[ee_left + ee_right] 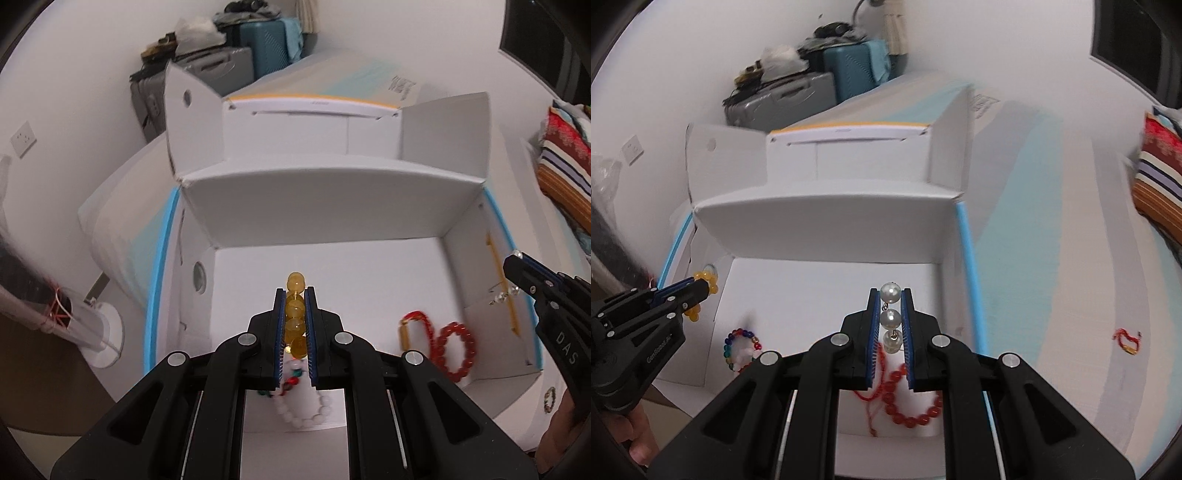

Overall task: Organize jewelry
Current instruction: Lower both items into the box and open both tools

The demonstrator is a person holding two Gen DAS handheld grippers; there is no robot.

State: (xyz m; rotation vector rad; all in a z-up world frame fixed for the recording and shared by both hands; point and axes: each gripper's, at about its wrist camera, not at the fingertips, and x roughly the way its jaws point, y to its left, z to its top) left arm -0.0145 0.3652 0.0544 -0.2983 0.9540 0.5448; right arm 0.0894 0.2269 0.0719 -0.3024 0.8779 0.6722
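Two tools clamped: left tool [295,295] on amber beads [295,306], right tool [890,299] on pearl strand [890,317]; red string [1126,339] in right view only.

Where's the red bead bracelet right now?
The red bead bracelet lies on the floor of the white box, in its right part beside the red cord, directly below the right gripper.

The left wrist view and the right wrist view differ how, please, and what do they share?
Only the left wrist view shows the green bracelet outside the box and the white bracelet clearly. Only the right wrist view shows the red cord on the bed. Both show the box, the left gripper shut on amber beads, the right gripper shut on pearls, and the red bracelet.
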